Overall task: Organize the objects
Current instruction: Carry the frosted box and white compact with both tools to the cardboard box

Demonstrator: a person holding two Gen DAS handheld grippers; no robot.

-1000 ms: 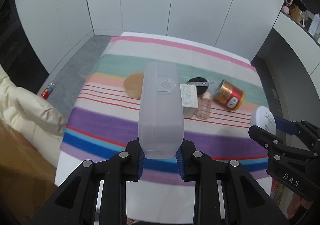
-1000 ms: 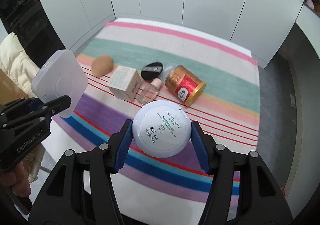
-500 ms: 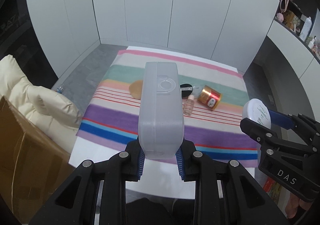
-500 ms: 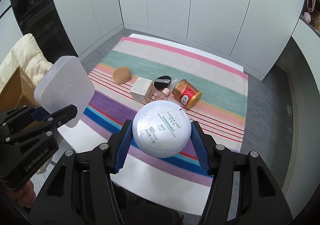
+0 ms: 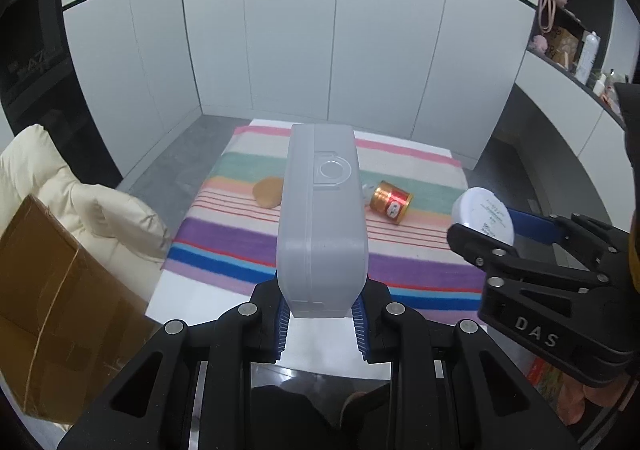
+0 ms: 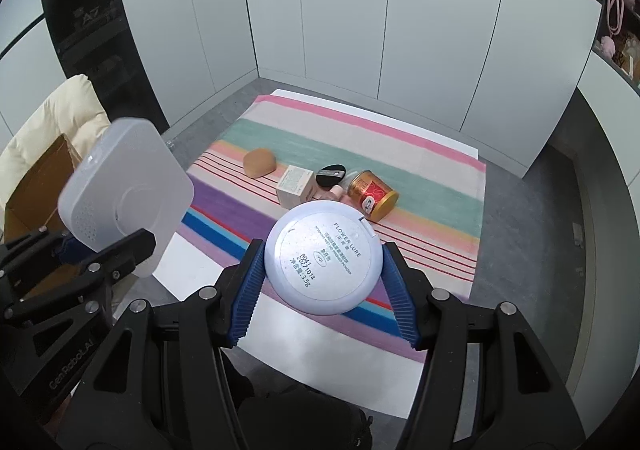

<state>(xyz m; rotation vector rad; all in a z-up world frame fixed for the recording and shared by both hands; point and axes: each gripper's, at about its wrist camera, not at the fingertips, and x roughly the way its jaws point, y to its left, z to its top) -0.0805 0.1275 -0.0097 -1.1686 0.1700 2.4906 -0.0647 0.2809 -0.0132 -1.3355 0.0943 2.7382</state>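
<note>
Both grippers hold something in the air above the striped cloth (image 6: pixel 420 186).

The left gripper (image 5: pixel 322 324) has its jaws clamped on the narrow sides of a frosted plastic case (image 5: pixel 322 226); the right gripper (image 6: pixel 322 292) has its jaws clamped on the rim of a round white compact (image 6: pixel 322 256), printed face up. On the cloth — near its middle — lie a tan sponge (image 6: pixel 259 163), a small cream box (image 6: pixel 295 186), a black puff (image 6: pixel 331 175), a little pink bottle (image 6: pixel 329 193) and a gold-and-red tin (image 6: pixel 372 195) on its side, the last four close together. Off the cloth's left edge sits a cardboard box (image 5: pixel 52 306) against a cream jacket (image 5: pixel 60 186).
</note>
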